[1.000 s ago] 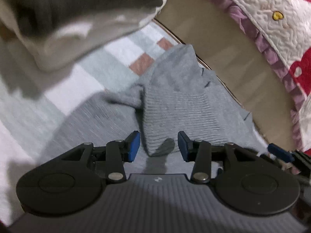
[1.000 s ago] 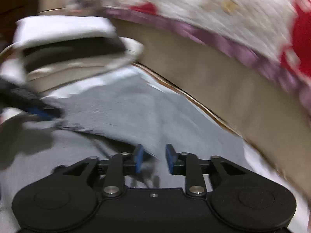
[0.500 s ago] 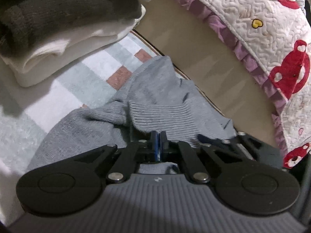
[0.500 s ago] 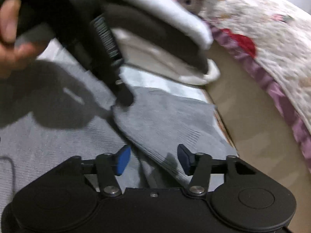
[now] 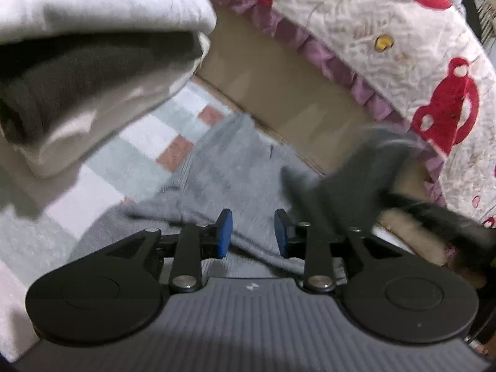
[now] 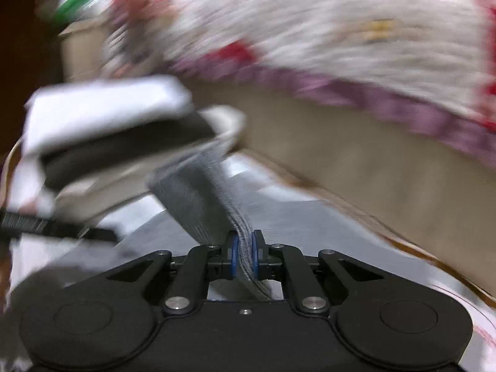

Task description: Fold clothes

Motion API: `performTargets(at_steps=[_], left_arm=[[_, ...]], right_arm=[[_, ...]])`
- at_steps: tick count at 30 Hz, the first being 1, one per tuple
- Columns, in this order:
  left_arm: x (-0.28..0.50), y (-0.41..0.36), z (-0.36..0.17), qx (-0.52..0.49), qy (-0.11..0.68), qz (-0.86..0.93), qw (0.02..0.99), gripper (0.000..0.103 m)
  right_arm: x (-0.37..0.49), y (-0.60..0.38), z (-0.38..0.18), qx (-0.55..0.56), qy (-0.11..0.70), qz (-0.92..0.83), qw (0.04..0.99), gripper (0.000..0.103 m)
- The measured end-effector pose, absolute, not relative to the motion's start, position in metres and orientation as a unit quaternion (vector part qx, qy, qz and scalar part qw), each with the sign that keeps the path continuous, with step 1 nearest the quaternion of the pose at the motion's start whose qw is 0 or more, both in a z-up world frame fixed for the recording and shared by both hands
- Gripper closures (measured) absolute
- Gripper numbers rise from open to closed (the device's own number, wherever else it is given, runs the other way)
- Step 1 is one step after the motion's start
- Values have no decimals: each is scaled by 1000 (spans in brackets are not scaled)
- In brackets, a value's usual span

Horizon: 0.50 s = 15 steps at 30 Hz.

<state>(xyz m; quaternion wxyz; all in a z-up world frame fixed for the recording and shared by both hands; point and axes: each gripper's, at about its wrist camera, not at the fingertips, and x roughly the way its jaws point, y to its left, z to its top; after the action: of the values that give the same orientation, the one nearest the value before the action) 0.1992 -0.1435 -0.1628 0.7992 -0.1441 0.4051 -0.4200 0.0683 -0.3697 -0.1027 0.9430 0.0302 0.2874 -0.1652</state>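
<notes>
A grey knitted sweater lies spread on a checked mat. My left gripper hovers just over it. Its jaws are opening, and the blue pads stand apart with the knit lying below them, not pinched. My right gripper is shut on a ribbed edge of the sweater, which rises from the pads in a taut, lifted band. In the left wrist view the right gripper shows only as a dark blur over the sweater's right side. Both views are smeared by motion.
A pile of folded white and dark clothes sits on the mat to the left. A wooden bed side runs behind the sweater, under a white quilt with red figures and a purple frill.
The left jaws, shut on the sweater half a second ago, have parted. The right jaws, open over the knit then, have shut on its ribbed edge and lifted it.
</notes>
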Motion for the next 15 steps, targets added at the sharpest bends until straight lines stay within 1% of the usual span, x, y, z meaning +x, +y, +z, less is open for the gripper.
performTargets(at_steps=[3, 5, 8, 11, 13, 15], left_arm=[[200, -152, -175, -124, 432, -405, 796, 74], [201, -154, -182, -119, 450, -398, 790, 74], [203, -155, -191, -115, 470, -385, 786, 74], [204, -155, -197, -104, 477, -372, 790, 74], [203, -155, -199, -97, 477, -367, 792, 74], [202, -154, -199, -91, 477, -365, 794, 74]], right_arm=[[25, -401, -91, 42, 283, -243, 927, 95], [-5, -419, -94, 43, 295, -293, 908, 95], [-38, -441, -114, 57, 321, -348, 879, 95], [-65, -459, -144, 97, 349, -383, 850, 96], [-77, -470, -161, 134, 384, -379, 831, 96], [-90, -475, -167, 174, 383, -373, 827, 94]])
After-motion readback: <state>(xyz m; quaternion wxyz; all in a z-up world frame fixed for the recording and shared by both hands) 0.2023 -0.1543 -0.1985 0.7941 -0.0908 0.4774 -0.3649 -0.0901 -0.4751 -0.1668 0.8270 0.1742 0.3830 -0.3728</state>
